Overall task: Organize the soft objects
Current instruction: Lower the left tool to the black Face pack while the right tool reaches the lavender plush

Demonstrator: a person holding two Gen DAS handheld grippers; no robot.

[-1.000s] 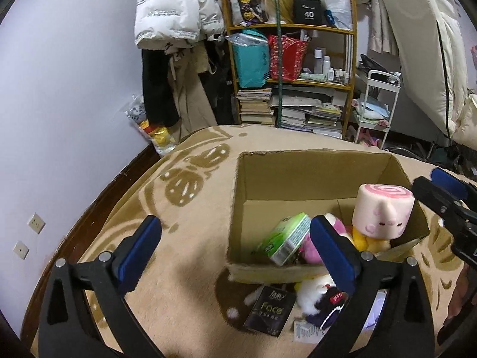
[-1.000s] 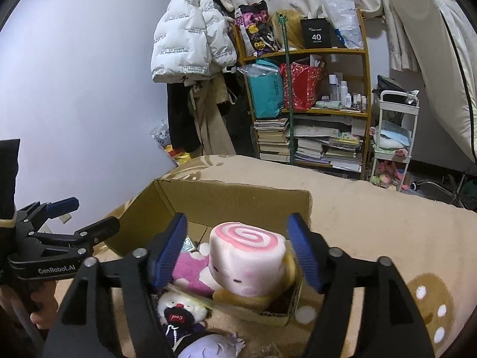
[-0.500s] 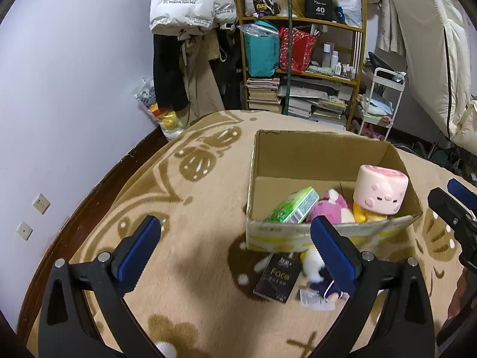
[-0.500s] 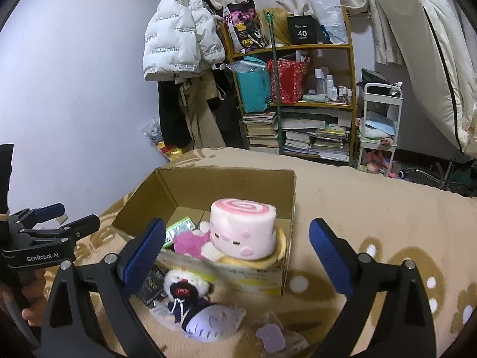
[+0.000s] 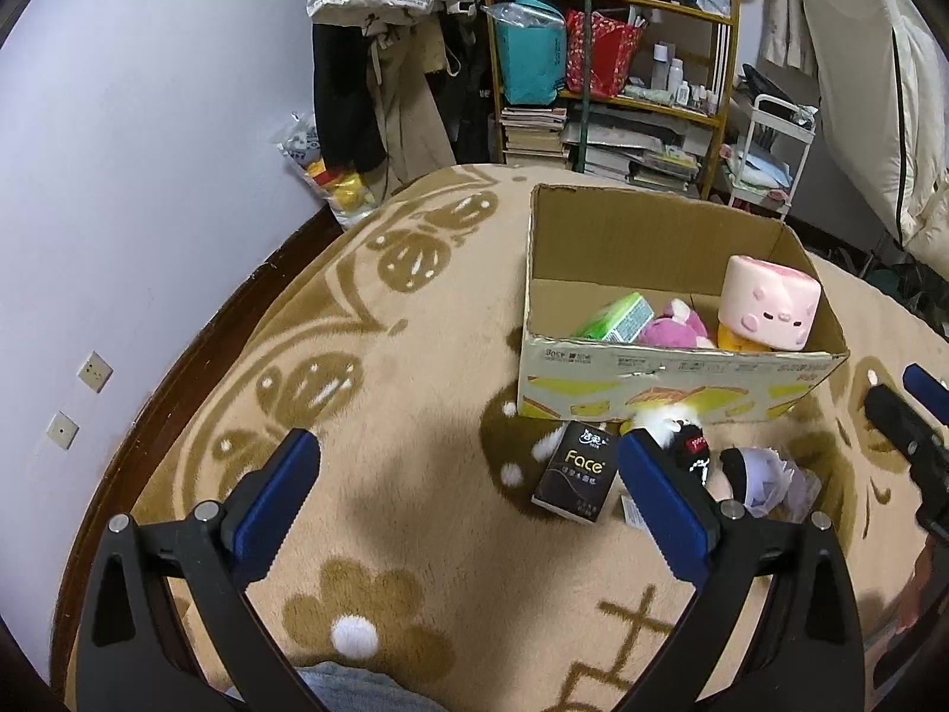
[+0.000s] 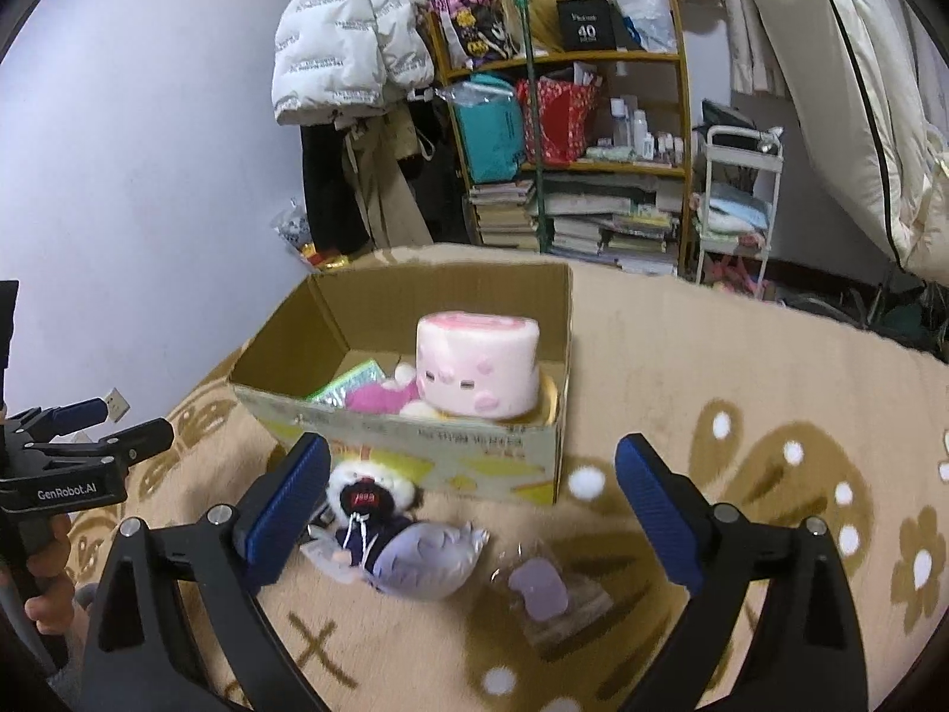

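Observation:
An open cardboard box (image 5: 670, 380) (image 6: 415, 451) sits on the beige blanket. Inside stand a pink roll plush (image 5: 768, 311) (image 6: 477, 371), a magenta plush (image 5: 676, 329) (image 6: 379, 397) and a green tissue pack (image 5: 614, 317) (image 6: 347, 382). In front of the box lie a doll with a black face and pale purple body (image 6: 409, 540) (image 5: 691, 451), a black "Face" tissue pack (image 5: 578, 471) and a small purple item in clear wrap (image 6: 543, 590). My left gripper (image 5: 462, 504) is open and empty, back from the box. My right gripper (image 6: 471, 504) is open and empty, above the doll.
The patterned blanket (image 5: 385, 320) covers the bed. A purple wall (image 5: 148, 148) runs on the left. A cluttered wooden shelf (image 6: 569, 136), hanging coats (image 6: 350, 59) and a white trolley (image 6: 735, 202) stand behind. The left gripper shows in the right wrist view (image 6: 77, 463).
Both grippers have pulled back and up from the box. The right gripper opened wide and left the pink roll plush standing in the box. The items in front of the box came into view.

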